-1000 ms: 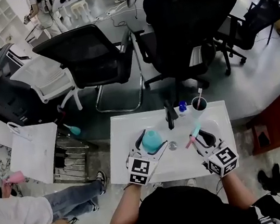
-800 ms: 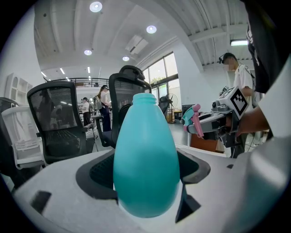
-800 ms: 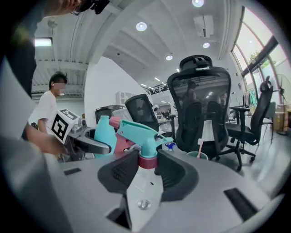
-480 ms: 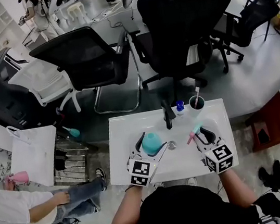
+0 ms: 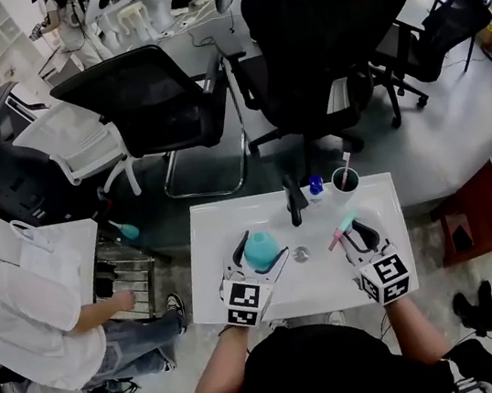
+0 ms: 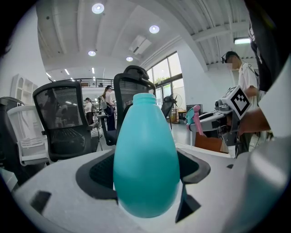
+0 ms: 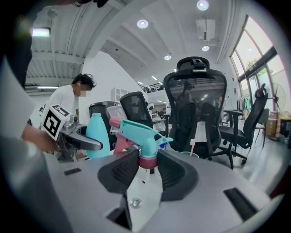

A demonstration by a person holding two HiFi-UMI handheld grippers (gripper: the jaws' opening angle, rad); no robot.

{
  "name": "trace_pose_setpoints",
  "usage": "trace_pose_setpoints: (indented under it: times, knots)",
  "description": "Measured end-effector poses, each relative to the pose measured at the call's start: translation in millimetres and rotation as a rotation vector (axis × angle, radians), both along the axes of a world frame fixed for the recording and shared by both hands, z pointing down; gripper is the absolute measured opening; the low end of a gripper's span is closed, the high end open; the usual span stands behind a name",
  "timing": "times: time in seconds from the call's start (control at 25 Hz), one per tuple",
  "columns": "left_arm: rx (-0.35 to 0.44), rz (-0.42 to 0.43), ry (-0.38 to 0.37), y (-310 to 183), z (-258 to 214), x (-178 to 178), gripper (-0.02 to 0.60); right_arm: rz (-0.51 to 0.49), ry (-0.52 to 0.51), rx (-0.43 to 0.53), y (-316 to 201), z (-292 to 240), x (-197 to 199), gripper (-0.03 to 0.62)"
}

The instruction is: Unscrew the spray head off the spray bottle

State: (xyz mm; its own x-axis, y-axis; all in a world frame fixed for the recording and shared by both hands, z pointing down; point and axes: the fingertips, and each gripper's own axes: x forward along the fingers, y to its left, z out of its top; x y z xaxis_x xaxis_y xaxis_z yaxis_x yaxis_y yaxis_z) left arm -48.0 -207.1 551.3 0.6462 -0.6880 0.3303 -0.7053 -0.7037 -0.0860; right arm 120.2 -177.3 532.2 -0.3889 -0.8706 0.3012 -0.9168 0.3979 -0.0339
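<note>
From the head view, both grippers are over the white desk (image 5: 222, 222), well apart from each other. The left gripper (image 5: 261, 246) holds the teal spray bottle (image 5: 261, 251). The right gripper (image 5: 356, 236) holds the spray head (image 5: 343, 225), already off the bottle. Behind them on the desk stand a dark cup (image 5: 347, 182) with a stick in it and a small blue-capped bottle (image 5: 316, 187). A person in a white shirt (image 5: 32, 308) is at the left edge. From this height I cannot tell whether the bottle's base rests on the desk or is lifted.

The left gripper view adds what the head view cannot. The left gripper's (image 6: 145, 169) dark pads press on both sides of the bottle's (image 6: 145, 159) wide belly. The bottle is upright and its neck (image 6: 144, 97) is bare and open at the top.

The right gripper view shows the grip on the head. The right gripper (image 7: 148, 170) pinches the pink collar (image 7: 148, 162) between its pads. The teal body of the spray head (image 7: 138, 132) rises above them, and the pink trigger (image 7: 119, 140) hangs on its left. Farther left in that view is the bottle (image 7: 97, 135) in the other gripper.
</note>
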Motion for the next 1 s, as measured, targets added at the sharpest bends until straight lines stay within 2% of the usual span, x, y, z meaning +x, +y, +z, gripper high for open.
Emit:
trace_pose_setpoints:
  times: [1.0]
  knots:
    - [-0.020, 0.004, 0.000, 4.6, 4.5, -1.4, 0.397, 0.018, 0.006, 0.002, -1.8, -3.2, 0.8, 0.133]
